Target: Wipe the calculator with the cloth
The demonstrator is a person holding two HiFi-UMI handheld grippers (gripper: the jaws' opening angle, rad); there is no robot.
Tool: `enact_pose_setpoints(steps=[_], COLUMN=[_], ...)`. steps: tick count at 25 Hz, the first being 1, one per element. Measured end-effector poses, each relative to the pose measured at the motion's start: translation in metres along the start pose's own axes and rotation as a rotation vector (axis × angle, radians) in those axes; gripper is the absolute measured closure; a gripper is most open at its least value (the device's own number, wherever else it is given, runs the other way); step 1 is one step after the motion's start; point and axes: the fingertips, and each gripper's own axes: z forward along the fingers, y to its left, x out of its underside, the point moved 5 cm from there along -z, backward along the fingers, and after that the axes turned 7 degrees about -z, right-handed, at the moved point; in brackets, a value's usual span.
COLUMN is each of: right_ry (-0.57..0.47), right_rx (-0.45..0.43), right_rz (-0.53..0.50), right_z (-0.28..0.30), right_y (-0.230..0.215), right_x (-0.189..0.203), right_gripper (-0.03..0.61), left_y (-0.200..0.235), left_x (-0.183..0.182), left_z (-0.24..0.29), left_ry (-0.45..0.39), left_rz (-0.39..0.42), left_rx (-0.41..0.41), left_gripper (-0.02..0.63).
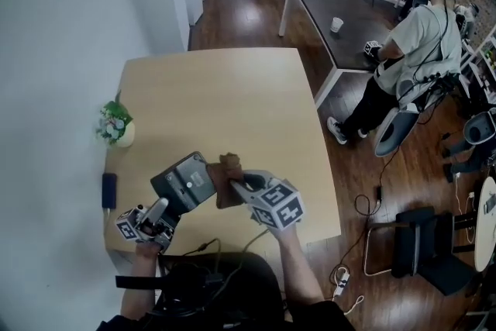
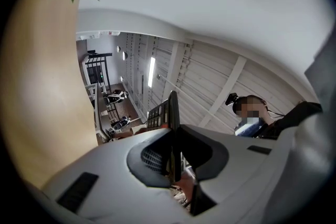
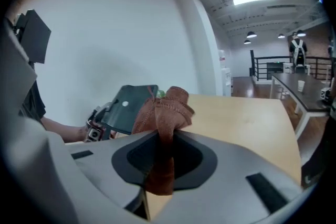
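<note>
My left tongs (image 1: 165, 207), nearly closed, clamp the calculator (image 1: 184, 184), tilted up ahead of them; my right tongs (image 1: 242, 184) pinch the cloth (image 1: 227, 190), bunched at their tips against the calculator's far edge.

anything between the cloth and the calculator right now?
Nothing visible. The cloth, clamped in the right gripper, sits right at the edge of the calculator, which the left gripper holds.

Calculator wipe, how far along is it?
Done: the left gripper holds the calculator above the table, and the right gripper grips the cloth. In hand: the cloth meets the calculator's back edge. Left: probably most of the wiping; the key side faces away from the cloth.
</note>
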Motion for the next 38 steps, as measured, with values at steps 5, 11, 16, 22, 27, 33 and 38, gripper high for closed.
enact_pose_setpoints(steps=[5,11,16,22,27,33,38], right_ry=[-0.070,-0.108,-0.072,-0.036,-0.193,-0.061,-0.003], right_rx=[-0.004,-0.215,-0.172,0.037,-0.047,-0.065,-0.122], right_rz=[0.023,-0.137,-0.117,-0.127,-0.390,-0.751,-0.845], right_z=[-0.018,0.009,0.020,0.000,0.001,0.042,0.043], right_y=[0.002,0.074,0.050,0.002,0.053,0.090,0.117], right_x=[-0.016,-0.062,-0.050,-0.040,-0.103,-0.090,-0.060], right_gripper=[0.512,0.512,0.509,0.512,0.511,0.511,0.512], left_y=[0.002,0.006,-0.004,-0.001,0.005,0.008,0.003], left_x=[0.005,0.010,0.016,0.016,0.020,0.024,0.012], left_z=[0.000,0.004,0.013,0.000,0.008,0.025,0.025], left_ry=[0.027,0.028,0.061,0.059,0.094,0.123,0.062], left_rz=[-0.006,-0.020,-0.014,-0.038,-0.045,-0.039,-0.071], left_rx=[-0.055,-0.045,-0.021,-0.059,-0.080,-0.110,-0.107], left_gripper=[0.558,0.557,0.548,0.557,0.557,0.554,0.552])
